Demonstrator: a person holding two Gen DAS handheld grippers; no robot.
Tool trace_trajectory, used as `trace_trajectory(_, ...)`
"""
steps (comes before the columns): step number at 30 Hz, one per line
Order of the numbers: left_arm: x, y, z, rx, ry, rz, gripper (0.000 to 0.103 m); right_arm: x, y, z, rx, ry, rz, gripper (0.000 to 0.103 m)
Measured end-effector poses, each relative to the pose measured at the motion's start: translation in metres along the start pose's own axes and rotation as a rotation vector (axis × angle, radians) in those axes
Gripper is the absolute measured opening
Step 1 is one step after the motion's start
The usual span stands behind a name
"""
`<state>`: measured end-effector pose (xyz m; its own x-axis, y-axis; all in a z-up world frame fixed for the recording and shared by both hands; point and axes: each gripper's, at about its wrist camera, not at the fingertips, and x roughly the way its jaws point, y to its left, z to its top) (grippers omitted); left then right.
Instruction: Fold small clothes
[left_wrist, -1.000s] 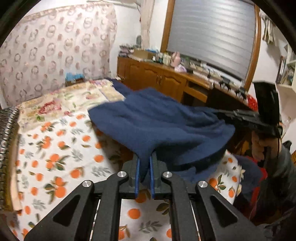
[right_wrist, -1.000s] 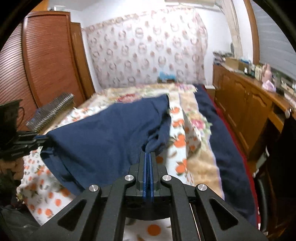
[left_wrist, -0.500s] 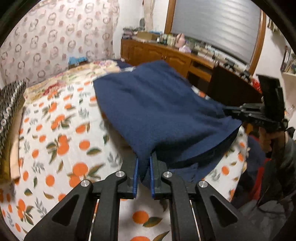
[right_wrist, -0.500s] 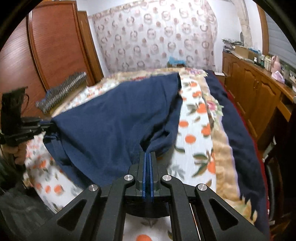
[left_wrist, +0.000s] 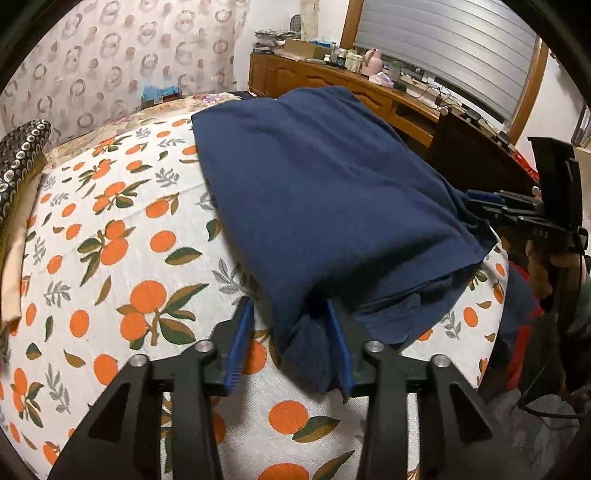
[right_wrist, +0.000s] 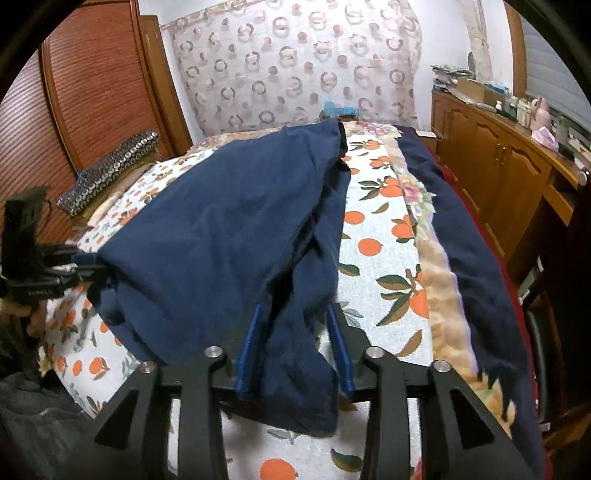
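A navy blue garment (left_wrist: 332, 192) lies spread on the orange-print bed sheet (left_wrist: 110, 258), its near edge folded under. My left gripper (left_wrist: 290, 302) sits low over the near corner. Its jaws are opening: the cloth rests against the right pad, with a gap to the left pad. In the right wrist view the same garment (right_wrist: 221, 229) drapes across the sheet (right_wrist: 373, 266). The jaws of my right gripper (right_wrist: 294, 307) are opening too, and a loose fold lies between them unpinched. Each gripper also shows at the other view's edge: the right gripper (left_wrist: 476, 201), the left gripper (right_wrist: 92, 266).
A navy blanket (right_wrist: 472, 258) runs along the bed's right edge beside a wooden cabinet (right_wrist: 498, 166) with clutter on top. A dark patterned cushion (right_wrist: 110, 162) lies at the bed's far left by a louvred wardrobe (right_wrist: 74, 92). A person's hand (left_wrist: 539, 266) grips the right tool.
Both grippers sank toward the bed and the lifted garment settled flat on the sheet. Both pairs of jaws, shut on the cloth before, now stand apart.
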<state>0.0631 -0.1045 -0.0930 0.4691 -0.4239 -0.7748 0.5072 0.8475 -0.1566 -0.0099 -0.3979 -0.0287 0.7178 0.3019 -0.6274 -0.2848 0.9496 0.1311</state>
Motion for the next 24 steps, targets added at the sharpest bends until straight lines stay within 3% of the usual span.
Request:
trace_trajectory(3,0.001,-0.002,-0.002,0.003,0.003,0.001,0.043,0.0,0.0,0.0,0.006,-0.011,0.013,0.054)
trace_trajectory(6,0.001,-0.003,-0.002,-0.001,0.001,0.002,0.043,-0.003,0.004,0.001,0.007,-0.028,0.023,0.065)
trace_trajectory(11,0.001,-0.004,-0.003,0.001,-0.003,0.006,0.043,0.002,0.012,0.0,-0.01,-0.019,0.014,0.069)
trace_trajectory(17,0.001,-0.004,-0.003,0.001,-0.006,0.007,0.043,0.021,0.011,-0.006,-0.018,0.054,-0.026,0.069)
trace_trajectory(23,0.0,-0.005,-0.003,0.002,-0.012,0.009,0.043,0.028,0.014,-0.009,-0.031,0.072,-0.018,0.068)
trace_trajectory(24,0.0,-0.005,-0.002,0.004,-0.013,0.008,0.043,0.028,0.016,-0.01,-0.037,0.072,-0.009,0.06)
